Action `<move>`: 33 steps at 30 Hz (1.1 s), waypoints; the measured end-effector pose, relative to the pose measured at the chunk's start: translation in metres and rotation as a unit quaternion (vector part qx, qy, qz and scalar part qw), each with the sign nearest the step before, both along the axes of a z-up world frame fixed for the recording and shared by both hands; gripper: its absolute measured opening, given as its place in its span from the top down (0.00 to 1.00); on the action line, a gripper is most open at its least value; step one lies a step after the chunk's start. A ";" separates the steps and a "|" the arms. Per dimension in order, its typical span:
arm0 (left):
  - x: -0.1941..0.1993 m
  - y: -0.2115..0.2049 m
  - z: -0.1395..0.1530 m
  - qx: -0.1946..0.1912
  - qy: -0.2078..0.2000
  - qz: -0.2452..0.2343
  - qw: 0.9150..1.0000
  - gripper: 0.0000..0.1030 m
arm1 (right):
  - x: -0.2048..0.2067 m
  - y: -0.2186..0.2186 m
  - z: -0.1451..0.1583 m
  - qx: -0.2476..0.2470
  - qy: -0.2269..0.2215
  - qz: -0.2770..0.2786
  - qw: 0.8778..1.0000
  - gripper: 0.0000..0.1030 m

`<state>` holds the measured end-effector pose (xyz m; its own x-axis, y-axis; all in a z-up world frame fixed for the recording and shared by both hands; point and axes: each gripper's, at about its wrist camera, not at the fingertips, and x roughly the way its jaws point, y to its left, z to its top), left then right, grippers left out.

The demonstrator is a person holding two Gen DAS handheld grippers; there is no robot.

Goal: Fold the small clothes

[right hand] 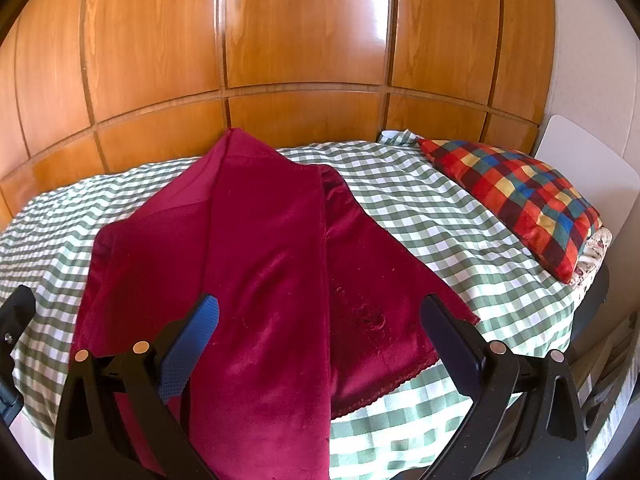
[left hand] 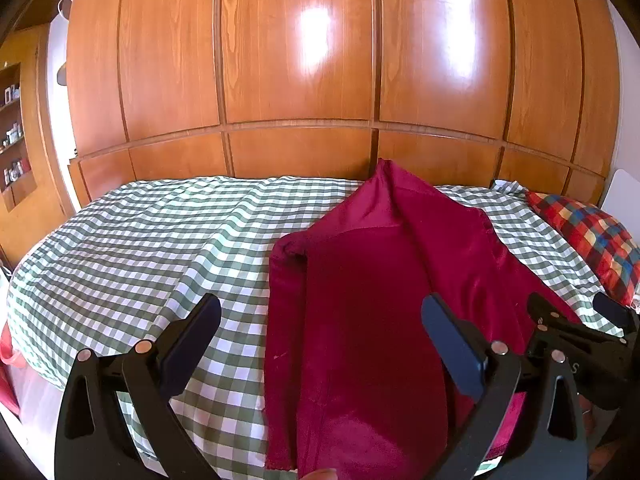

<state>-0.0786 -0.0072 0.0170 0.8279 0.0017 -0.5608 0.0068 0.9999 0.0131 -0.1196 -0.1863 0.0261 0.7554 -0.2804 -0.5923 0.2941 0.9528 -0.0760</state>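
A dark red velvet garment [left hand: 360, 300] lies lengthwise on the green-and-white checked bedspread [left hand: 140, 240], with one side folded over the middle and its far end peaked up. It also shows in the right wrist view [right hand: 260, 280]. My left gripper [left hand: 320, 344] is open and empty above the garment's near left part. My right gripper [right hand: 320, 340] is open and empty above the garment's near end. The right gripper also shows at the right edge of the left wrist view [left hand: 576, 320].
A multicoloured checked cushion [right hand: 516, 196] lies at the bed's right end on the bedspread [right hand: 440, 216], with a white board [right hand: 592, 176] behind it. Wooden wardrobe panels [left hand: 300, 80] stand behind the bed. Shelves [left hand: 12, 132] with small items are at far left.
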 end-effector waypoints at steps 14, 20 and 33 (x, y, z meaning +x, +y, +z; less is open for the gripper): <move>0.005 0.000 -0.007 0.010 0.012 -0.006 1.000 0.03 | 0.005 0.000 -0.013 0.008 0.017 0.003 1.000 0.03; 0.008 0.006 -0.011 0.007 0.018 -0.003 1.000 0.03 | 0.006 0.001 -0.019 0.011 0.026 0.009 1.000 0.03; 0.001 0.016 -0.029 0.032 0.020 -0.059 0.998 0.03 | -0.005 -0.007 -0.047 0.073 0.085 0.095 0.989 0.03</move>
